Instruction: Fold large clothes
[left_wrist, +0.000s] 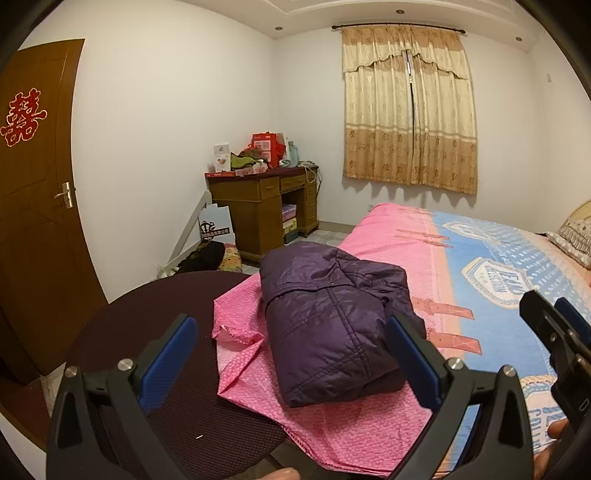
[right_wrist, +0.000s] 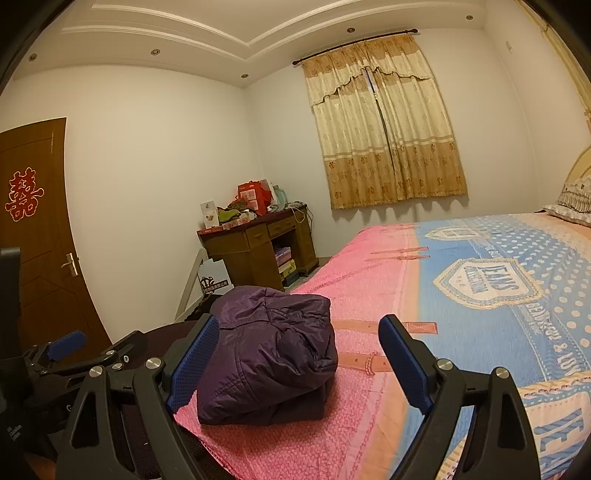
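Observation:
A dark purple quilted jacket (left_wrist: 328, 325) lies folded into a compact bundle on the pink corner of the bed sheet (left_wrist: 391, 243); it also shows in the right wrist view (right_wrist: 269, 354). My left gripper (left_wrist: 291, 358) is open and empty, held a little short of the bundle. My right gripper (right_wrist: 299, 354) is open and empty, with the bundle just ahead of its left finger (right_wrist: 192, 362). The right gripper also shows at the right edge of the left wrist view (left_wrist: 554, 339). The left gripper shows at the lower left of the right wrist view (right_wrist: 66, 350).
A dark round chair seat (left_wrist: 155, 332) sits under the sheet's hanging corner. A wooden desk (left_wrist: 266, 203) piled with boxes stands in the far corner, bags on the floor beside it. A brown door (left_wrist: 33, 206) is at left, a curtained window (left_wrist: 406, 110) behind, a pillow (left_wrist: 576, 236) at far right.

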